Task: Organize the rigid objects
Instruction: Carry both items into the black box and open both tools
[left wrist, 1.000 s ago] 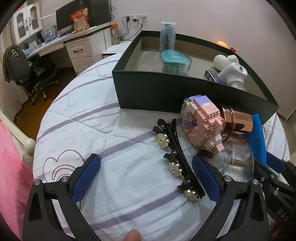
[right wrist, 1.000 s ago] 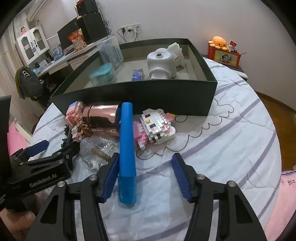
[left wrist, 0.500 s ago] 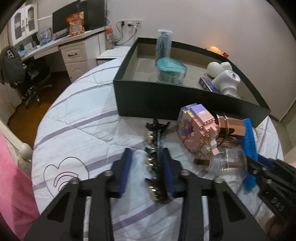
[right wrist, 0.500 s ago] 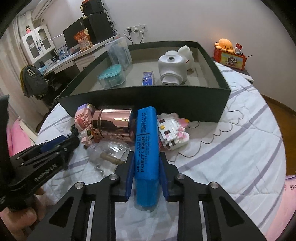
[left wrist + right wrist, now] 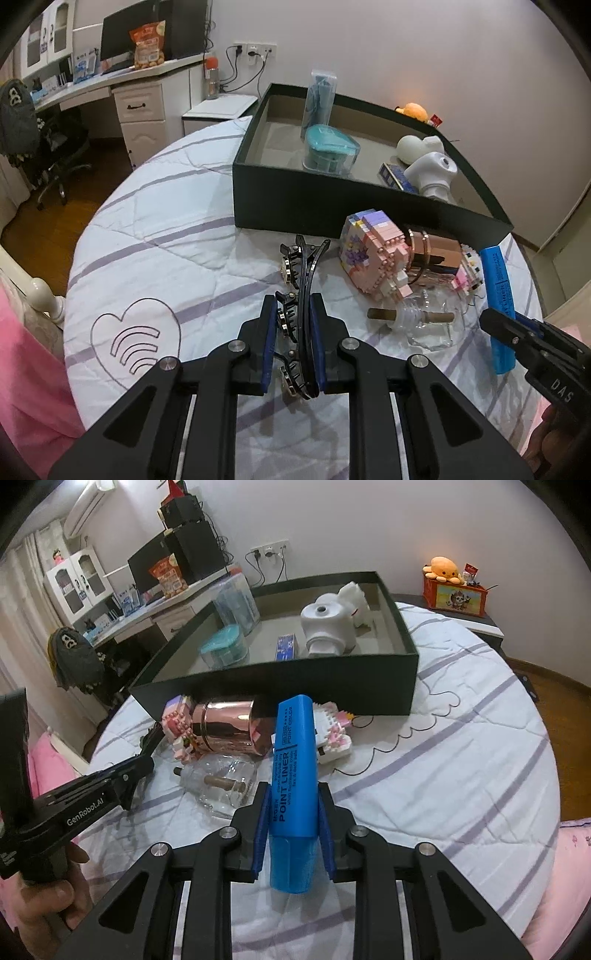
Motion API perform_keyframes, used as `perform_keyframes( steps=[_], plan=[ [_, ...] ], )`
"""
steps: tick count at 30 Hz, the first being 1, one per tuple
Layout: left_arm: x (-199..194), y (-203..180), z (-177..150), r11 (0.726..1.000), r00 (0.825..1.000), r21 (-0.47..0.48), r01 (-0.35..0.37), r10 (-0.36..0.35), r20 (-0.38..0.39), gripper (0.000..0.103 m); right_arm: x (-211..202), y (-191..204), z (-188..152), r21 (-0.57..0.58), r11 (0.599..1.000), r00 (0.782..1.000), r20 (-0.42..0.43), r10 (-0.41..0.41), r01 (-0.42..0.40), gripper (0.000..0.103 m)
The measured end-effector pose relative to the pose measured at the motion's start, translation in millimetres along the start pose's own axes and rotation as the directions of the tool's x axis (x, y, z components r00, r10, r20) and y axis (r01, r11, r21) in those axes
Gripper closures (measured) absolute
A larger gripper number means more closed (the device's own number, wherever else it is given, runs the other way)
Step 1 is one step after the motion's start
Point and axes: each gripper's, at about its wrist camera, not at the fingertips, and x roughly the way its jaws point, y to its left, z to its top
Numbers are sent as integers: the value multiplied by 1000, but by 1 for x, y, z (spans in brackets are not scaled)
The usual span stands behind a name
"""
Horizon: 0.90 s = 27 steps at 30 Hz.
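Bedroom setup, white quilt (image 5: pixel 155 229) with purple stripes, and a dark box (image 5: pixel 369 679) sitting toward its far edge. The left gripper (image 5: pixel 293 317) just clamped down on the black hair clip (image 5: pixel 304 266); the right gripper (image 5: pixel 293 805) is clenched on the blue highlighter (image 5: pixel 293 760). Both items are near the quilt's middle, in front of the box.

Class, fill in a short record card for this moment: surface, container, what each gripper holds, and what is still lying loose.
surface: striped bedspread
container: dark box, open, already holding several items
left gripper: jaws shut on black hair clip
right gripper: jaws shut on blue marker
loose: brick figure, copper cup, glass bottle
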Motion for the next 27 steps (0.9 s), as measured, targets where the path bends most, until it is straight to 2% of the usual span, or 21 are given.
perform_keyframes(
  steps=[10,17,22,27],
  plan=[
    [-36,-5,21,1000,997,22,10,-11,73,86,-26,14,21,-30,999,997,68,34,-32,79],
    [-51,-18,59,998,990,66,14,-23,141,86,-35,25,64,-78,997,990,137,40,-29,79],
    [-44,-29,95,997,985,79,21,-35,172,86,-26,32,106,-108,994,985,167,45,-27,79],
    [-21,-37,122,996,985,91,17,-33,172,86,1,33,135,-119,993,989,145,36,-19,79]
  ],
)
